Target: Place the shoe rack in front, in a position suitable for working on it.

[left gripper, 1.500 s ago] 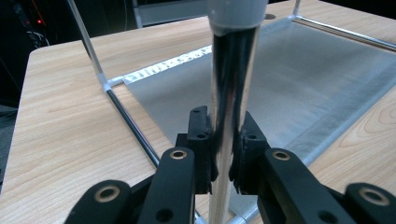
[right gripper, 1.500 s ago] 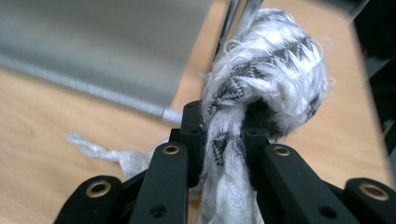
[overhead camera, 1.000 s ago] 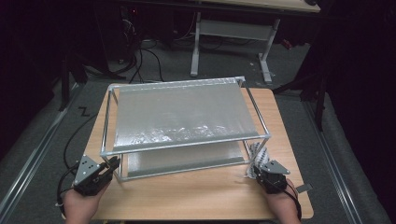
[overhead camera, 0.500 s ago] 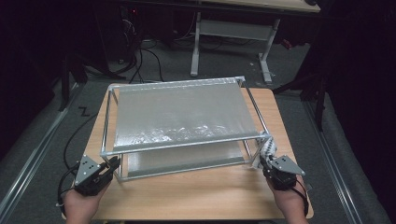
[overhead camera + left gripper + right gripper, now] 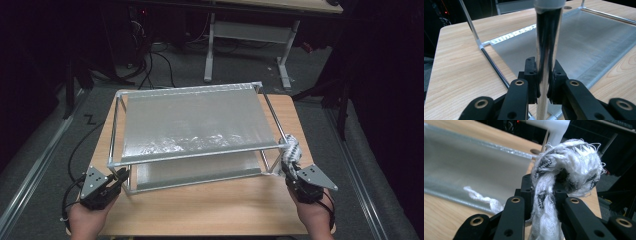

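On the wooden worktop [image 5: 210, 210], the left tongs [image 5: 543, 75] squeeze the rack's leg [image 5: 546, 50]. The right tongs [image 5: 544, 192] grip the rope [image 5: 564, 167]. Next, probably tie it on.

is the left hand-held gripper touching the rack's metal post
Touching. Left gripper view: the left hand-held gripper has both jaws pressed against the metal post.

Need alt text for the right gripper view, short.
The right gripper is shut on a white-and-black braided rope, whose looped end curls above the jaws. Behind lie the silver mesh shelf and the wooden table.
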Action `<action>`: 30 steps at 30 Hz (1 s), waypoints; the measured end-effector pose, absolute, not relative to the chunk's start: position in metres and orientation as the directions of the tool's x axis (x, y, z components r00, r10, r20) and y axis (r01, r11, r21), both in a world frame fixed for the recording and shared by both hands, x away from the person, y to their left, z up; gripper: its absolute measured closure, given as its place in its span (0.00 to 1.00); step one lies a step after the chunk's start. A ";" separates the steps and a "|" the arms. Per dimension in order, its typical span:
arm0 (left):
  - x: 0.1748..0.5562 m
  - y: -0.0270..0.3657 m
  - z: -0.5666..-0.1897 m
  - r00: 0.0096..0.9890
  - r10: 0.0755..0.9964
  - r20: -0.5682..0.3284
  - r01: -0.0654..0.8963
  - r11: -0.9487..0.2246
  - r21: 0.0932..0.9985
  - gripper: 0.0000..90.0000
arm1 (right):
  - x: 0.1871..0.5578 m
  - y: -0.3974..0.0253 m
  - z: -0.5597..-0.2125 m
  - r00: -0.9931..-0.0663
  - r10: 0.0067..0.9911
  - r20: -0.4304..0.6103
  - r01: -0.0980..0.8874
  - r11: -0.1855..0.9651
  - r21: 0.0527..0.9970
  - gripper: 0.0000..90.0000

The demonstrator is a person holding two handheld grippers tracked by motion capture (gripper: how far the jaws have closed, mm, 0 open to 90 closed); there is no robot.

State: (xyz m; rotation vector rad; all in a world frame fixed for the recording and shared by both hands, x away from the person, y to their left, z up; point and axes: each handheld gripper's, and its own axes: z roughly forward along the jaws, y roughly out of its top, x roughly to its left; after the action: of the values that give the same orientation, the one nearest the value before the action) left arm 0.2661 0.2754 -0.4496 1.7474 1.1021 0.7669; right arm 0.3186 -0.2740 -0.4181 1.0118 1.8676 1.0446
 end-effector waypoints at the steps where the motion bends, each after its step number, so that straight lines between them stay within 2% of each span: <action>1: 0.266 0.276 -0.450 0.410 0.911 0.036 0.351 -0.194 0.916 0.88 | 0.320 -0.274 -0.422 -0.405 0.886 -0.227 0.283 0.357 0.890 0.86; 16: 0.268 0.273 -0.450 0.409 0.911 0.053 0.357 -0.213 0.910 0.88 | 0.345 -0.272 -0.493 -0.490 0.859 -0.148 0.522 0.425 0.740 0.86; 22: 0.267 0.275 -0.450 0.403 0.913 0.064 0.356 -0.220 0.908 0.88 | 0.344 -0.281 -0.488 -0.471 0.865 -0.171 0.500 0.421 0.757 0.86; 30: 0.255 0.288 -0.450 0.357 0.933 0.054 0.369 -0.194 0.909 0.88 | 0.348 -0.299 -0.471 -0.384 0.913 -0.136 0.448 0.314 0.837 0.86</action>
State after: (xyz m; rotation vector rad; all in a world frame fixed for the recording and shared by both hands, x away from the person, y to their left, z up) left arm 0.2554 0.2877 -0.4498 1.7461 1.1576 0.8106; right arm 0.3484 -0.2991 -0.4710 1.2009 1.9651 0.9686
